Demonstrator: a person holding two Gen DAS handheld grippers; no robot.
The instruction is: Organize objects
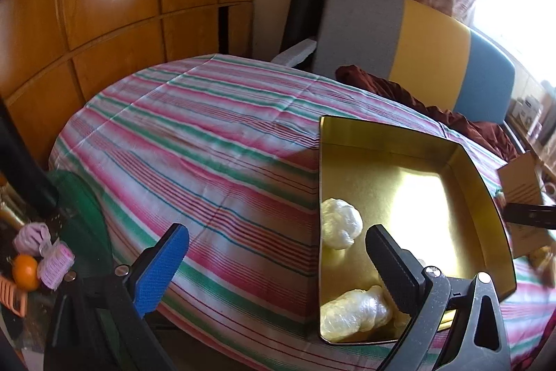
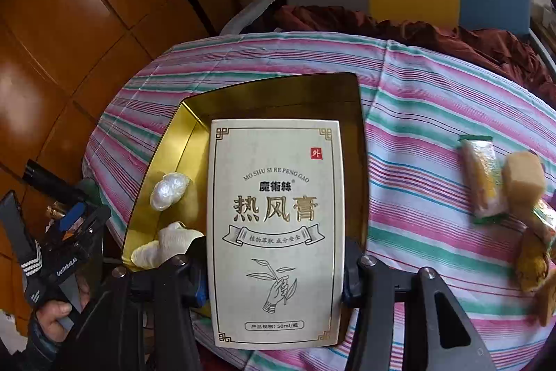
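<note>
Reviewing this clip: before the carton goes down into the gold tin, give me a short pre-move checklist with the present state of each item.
1. Grip: right gripper clamps the cream carton by both side edges: ok.
2. Carton over the gold tin: ok.
3. Free floor beside the white wrapped bundles: ok.
4. Carton fits inside the tin walls: cannot tell.
5. Left gripper open, empty, but one finger hangs over the tin: not ok.
6. Snack packets lie on the striped cloth, clear of the tin: ok.
</note>
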